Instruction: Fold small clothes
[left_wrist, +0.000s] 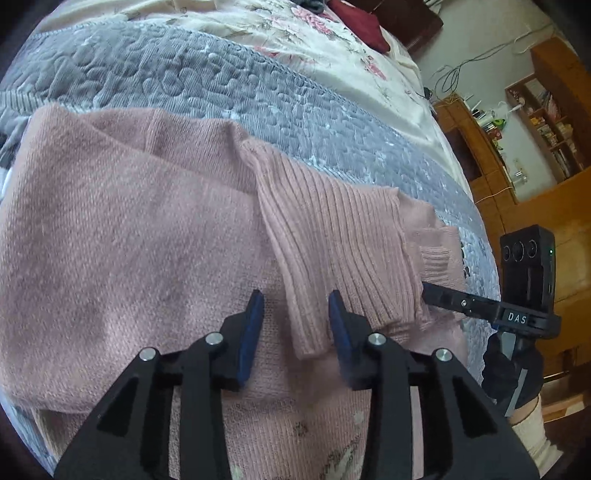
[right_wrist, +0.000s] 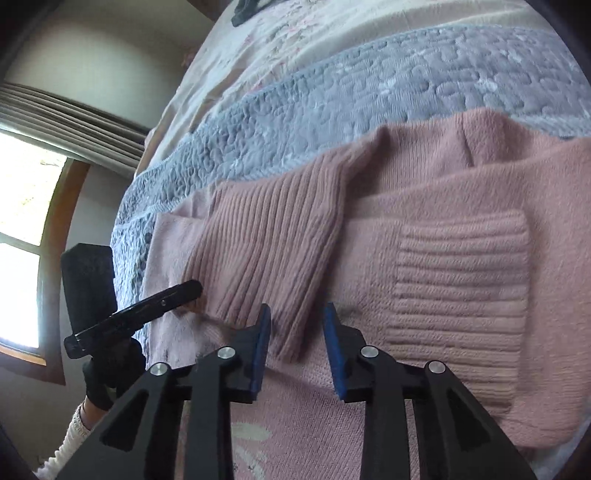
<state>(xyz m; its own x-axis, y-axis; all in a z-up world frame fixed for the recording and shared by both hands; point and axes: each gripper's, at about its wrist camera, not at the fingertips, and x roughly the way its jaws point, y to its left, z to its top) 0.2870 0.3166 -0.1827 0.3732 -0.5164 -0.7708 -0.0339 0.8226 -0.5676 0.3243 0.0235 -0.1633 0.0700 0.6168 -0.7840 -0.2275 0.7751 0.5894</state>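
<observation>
Pink knitted sweater (left_wrist: 147, 229) lies on grey quilted bedspread (left_wrist: 184, 85), both ribbed sleeves (right_wrist: 266, 240) folded across its body. Left gripper (left_wrist: 295, 325) and right gripper (right_wrist: 297, 338) hover spread, empty. Judgement: pinch both layers at the hem edge, fold evenly. No containers visible.

Pink sweater (left_wrist: 129, 221) on grey quilt (left_wrist: 184, 85)

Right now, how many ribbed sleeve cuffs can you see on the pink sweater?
2: one ribbed cuff folded diagonally across the sweater's middle, another cuff lying flat toward the right.
</observation>
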